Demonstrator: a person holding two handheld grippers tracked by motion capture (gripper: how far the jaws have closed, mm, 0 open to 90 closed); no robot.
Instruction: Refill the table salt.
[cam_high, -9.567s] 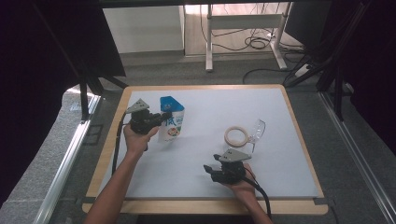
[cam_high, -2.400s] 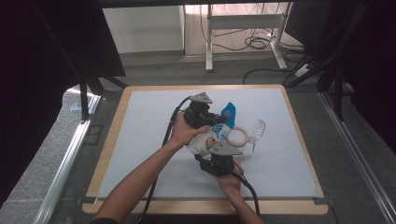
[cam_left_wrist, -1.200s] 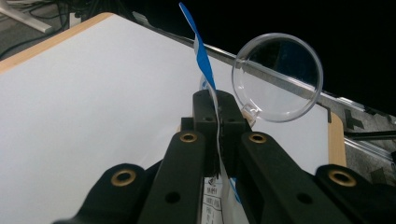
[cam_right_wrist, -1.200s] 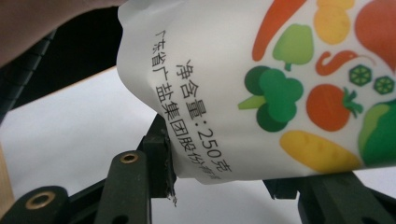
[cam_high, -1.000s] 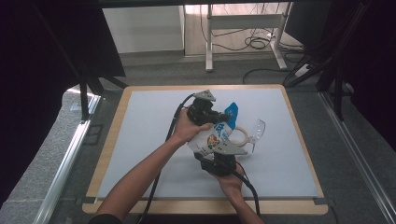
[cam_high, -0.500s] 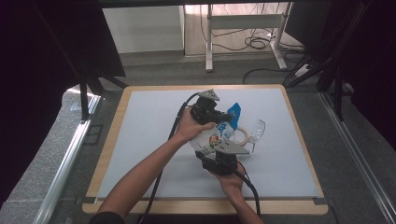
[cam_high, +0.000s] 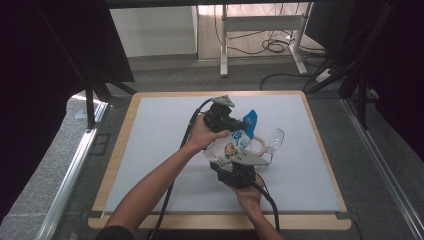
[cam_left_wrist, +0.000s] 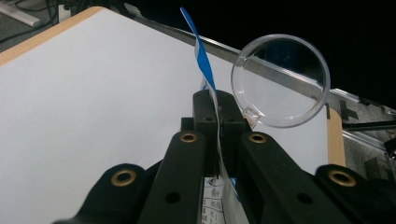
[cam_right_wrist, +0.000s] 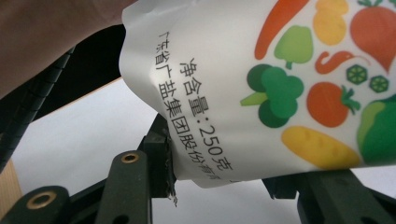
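A white bag (cam_high: 231, 147) with a blue top and printed vegetables hangs tilted over the middle of the white mat (cam_high: 160, 145). My left gripper (cam_high: 244, 123) is shut on its thin blue top edge (cam_left_wrist: 204, 70), which runs up between the jaws in the left gripper view, where that gripper (cam_left_wrist: 218, 112) points at the mat. My right gripper (cam_high: 233, 164) is shut on the bag's lower end, and the printed bag (cam_right_wrist: 280, 88) bulges between its fingers (cam_right_wrist: 159, 161) in the right gripper view. A clear plastic cup (cam_high: 274, 140) lies on its side just right of the bag, its round mouth (cam_left_wrist: 280, 81) showing beyond the left jaws.
A pale tape ring (cam_high: 259, 146) lies by the cup. The mat sits on a wooden board (cam_high: 117, 150) with a rim all round. Cables trail from both grippers across the near side. Table legs and wires stand beyond the far edge.
Since the earliest frame the left gripper has carried the bag from the mat's left to its middle, and the right gripper has taken hold of its lower end. Nothing moved in the last second.
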